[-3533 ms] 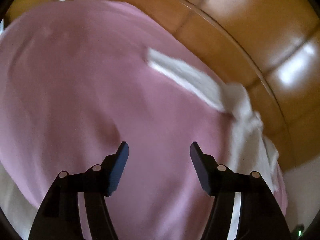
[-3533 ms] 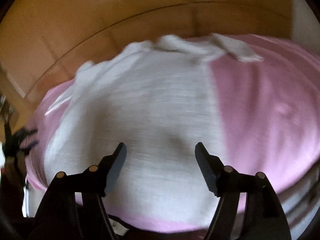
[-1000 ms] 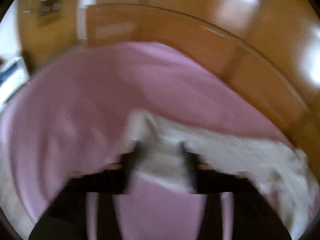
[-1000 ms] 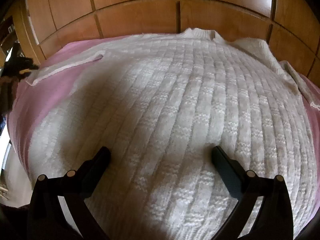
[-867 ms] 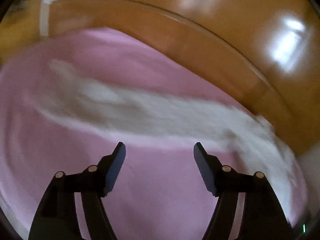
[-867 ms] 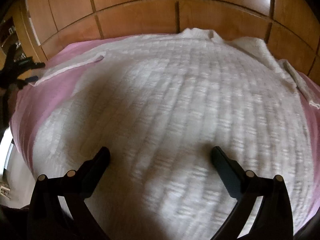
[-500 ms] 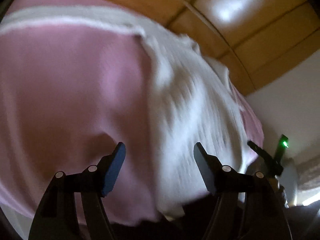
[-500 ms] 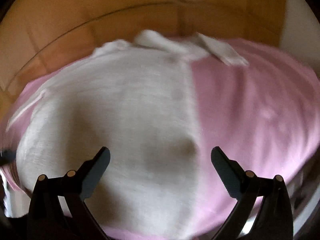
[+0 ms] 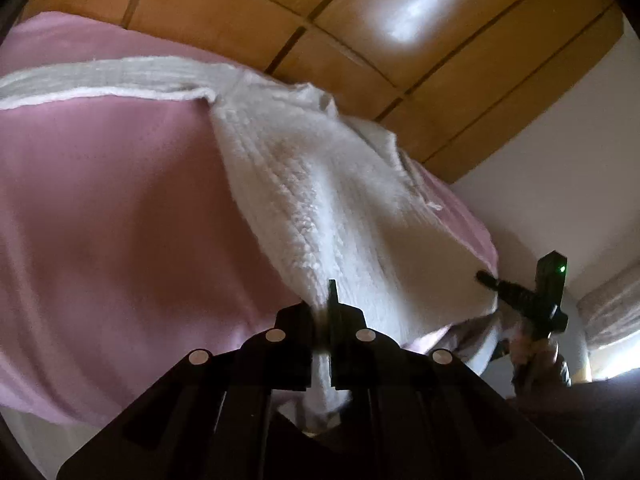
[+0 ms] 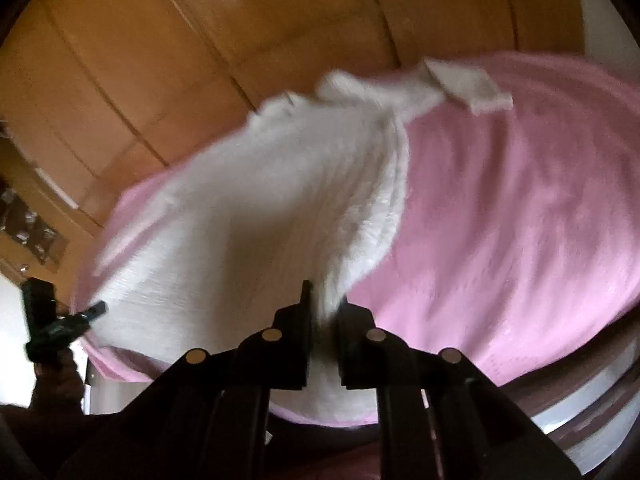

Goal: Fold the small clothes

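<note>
A white knitted sweater [image 9: 320,184] lies spread on a pink bedspread [image 9: 104,200]. One sleeve [image 9: 104,76] stretches to the left in the left wrist view. My left gripper [image 9: 328,312] is shut on the sweater's near hem corner. In the right wrist view the sweater [image 10: 256,208] lies left of centre, with its other sleeve [image 10: 468,88] folded at the far end. My right gripper [image 10: 322,316] is shut on the opposite hem corner. Each gripper shows in the other's view: the right one [image 9: 520,300] and the left one [image 10: 60,320].
Wooden wardrobe panels [image 9: 360,20] stand behind the bed, also seen in the right wrist view [image 10: 160,40]. A white wall [image 9: 560,140] is at the right. The pink bedspread [image 10: 520,220] fills the right half of the right wrist view. The bed's near edge lies just under both grippers.
Both grippers were open half a second ago and have closed on the sweater's bottom hem, one at each corner, after dropping to the bed's near edge.
</note>
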`<action>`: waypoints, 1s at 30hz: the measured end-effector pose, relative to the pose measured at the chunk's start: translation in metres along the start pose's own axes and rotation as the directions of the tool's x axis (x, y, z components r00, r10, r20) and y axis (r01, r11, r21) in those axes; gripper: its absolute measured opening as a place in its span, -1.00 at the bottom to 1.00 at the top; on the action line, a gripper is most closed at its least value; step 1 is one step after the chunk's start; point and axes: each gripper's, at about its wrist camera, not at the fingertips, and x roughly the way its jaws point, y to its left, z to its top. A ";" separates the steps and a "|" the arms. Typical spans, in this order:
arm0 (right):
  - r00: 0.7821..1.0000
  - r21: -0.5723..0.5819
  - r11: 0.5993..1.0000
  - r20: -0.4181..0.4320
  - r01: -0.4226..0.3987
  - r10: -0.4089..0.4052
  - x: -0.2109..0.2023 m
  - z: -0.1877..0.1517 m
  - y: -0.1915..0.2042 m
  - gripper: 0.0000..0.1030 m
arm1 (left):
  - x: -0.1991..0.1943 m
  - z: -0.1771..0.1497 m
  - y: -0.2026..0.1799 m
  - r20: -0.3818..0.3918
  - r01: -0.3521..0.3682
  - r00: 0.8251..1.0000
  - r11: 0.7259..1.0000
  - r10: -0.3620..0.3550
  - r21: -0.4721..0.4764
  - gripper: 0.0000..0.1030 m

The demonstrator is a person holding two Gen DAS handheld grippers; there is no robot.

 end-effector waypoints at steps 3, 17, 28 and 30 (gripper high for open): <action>0.994 -0.003 0.997 -0.077 0.076 -0.076 0.009 -0.016 -0.013 -0.89 | 0.010 -0.017 0.007 -0.057 -0.026 0.998 0.999 0.025 -0.025 -0.92; 0.965 0.101 0.961 -0.069 0.259 -0.253 0.032 -0.011 -0.069 -0.01 | 0.036 0.027 -0.006 0.074 -0.340 0.939 0.938 0.335 0.068 0.19; 0.892 0.075 0.902 0.139 0.425 -0.431 0.069 0.102 -0.106 0.34 | 0.169 0.088 -0.061 0.147 -0.438 0.898 0.876 0.415 0.202 0.28; 0.885 0.059 0.896 0.142 0.440 -0.444 0.088 0.124 -0.111 0.34 | 0.187 0.092 -0.061 0.147 -0.473 0.881 0.852 0.450 0.226 0.28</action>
